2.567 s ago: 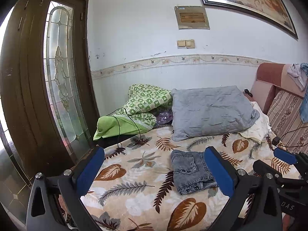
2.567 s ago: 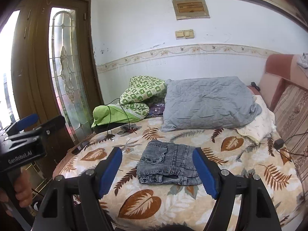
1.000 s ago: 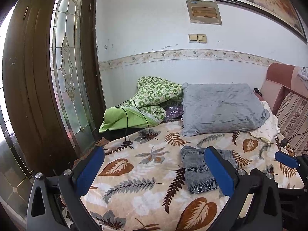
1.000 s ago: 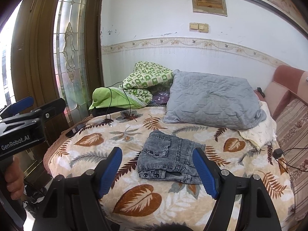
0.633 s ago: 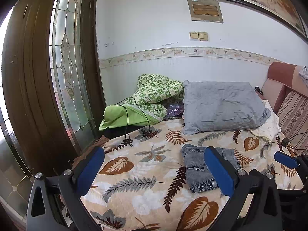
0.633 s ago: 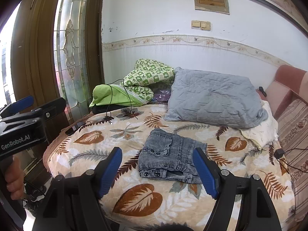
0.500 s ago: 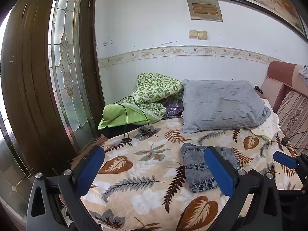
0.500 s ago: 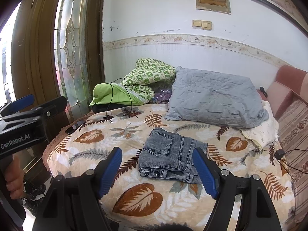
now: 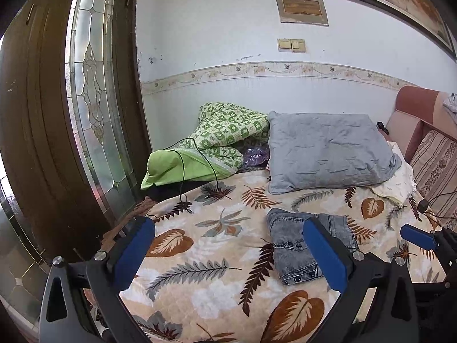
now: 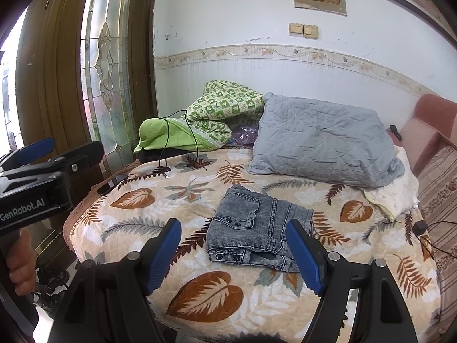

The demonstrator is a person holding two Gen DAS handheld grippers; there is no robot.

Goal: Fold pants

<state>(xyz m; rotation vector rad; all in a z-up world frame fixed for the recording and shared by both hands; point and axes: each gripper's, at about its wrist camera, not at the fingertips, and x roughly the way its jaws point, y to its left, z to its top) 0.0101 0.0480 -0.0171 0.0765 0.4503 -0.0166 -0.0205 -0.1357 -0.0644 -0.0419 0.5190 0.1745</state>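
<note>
Denim pants (image 10: 258, 225) beyond right claw (image 10: 235, 253)

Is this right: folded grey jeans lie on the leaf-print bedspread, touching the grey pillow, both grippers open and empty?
Not quite. The jeans lie apart from the grey pillow, with bare bedspread between them, as the right wrist view shows. The rest holds: left gripper and right gripper are open and empty.

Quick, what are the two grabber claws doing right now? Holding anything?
Left gripper: jaws open, holding nothing.
Right gripper: jaws open, holding nothing; the folded grey denim pants lie on the leaf-patterned bedspread.
</note>
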